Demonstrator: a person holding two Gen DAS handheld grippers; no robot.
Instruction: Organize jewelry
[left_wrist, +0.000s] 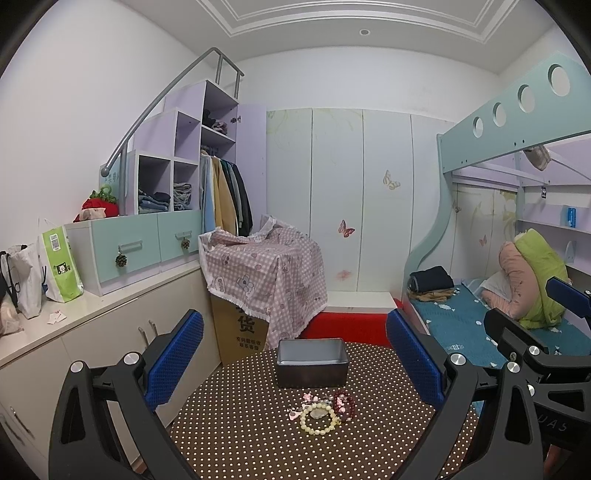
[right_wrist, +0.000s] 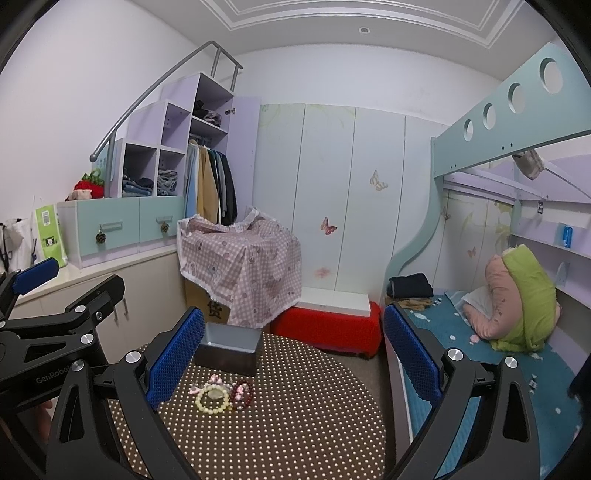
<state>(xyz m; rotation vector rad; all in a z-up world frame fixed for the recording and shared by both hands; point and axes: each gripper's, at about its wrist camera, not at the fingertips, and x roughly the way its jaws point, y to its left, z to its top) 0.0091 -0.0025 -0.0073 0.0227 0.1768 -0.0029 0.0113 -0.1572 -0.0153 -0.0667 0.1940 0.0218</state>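
A small pile of jewelry lies on a round brown polka-dot table (left_wrist: 240, 443): a pale yellow bead bracelet (left_wrist: 320, 418), a dark red bead bracelet (left_wrist: 344, 404) and small pink pieces (left_wrist: 309, 398). Behind it stands an open, empty dark metal box (left_wrist: 312, 363). My left gripper (left_wrist: 295, 365) is open and empty, held above the table with the pile between its blue pads. In the right wrist view the pile (right_wrist: 221, 395) and box (right_wrist: 228, 347) sit to the left. My right gripper (right_wrist: 293, 360) is open and empty.
A carton draped with a pink checked cloth (left_wrist: 266, 273) and a red bench (left_wrist: 343, 325) stand behind the table. A white counter (left_wrist: 92, 314) with bags runs along the left. A bunk bed (left_wrist: 517, 325) with folded clothes and bedding is on the right.
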